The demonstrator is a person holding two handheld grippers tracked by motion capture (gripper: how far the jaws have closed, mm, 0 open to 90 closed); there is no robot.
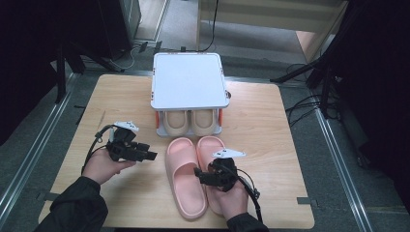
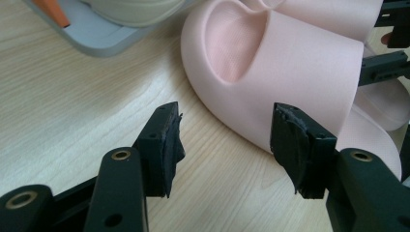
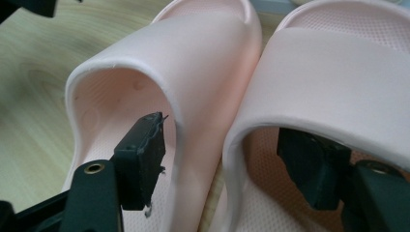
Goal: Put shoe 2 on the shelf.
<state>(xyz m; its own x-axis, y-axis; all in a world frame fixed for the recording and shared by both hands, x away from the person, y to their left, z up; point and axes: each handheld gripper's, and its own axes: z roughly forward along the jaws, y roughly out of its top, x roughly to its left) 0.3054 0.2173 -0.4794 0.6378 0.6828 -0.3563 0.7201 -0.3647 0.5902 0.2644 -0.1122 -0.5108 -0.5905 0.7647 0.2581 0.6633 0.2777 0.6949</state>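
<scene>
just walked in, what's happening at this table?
A person holds a gripper in each hand. The right gripper is open with one jaw inside each pink slipper, straddling their touching inner walls. The left gripper is open beside them, holding nothing. A beige pair sits on the lower shelf of the white rack.

Left tongs [image 1: 151, 155] sit around 9 o'clock, held in the left hand [image 1: 103, 166], jaws spread wide and pointing toward 3 o'clock with nothing between them. Right tongs [image 1: 197, 174] are down near 6 o'clock in the right hand [image 1: 233, 195], jaws also apart, aimed toward 10 o'clock. Both dark-sleeved forearms come in from the bottom edge.
</scene>
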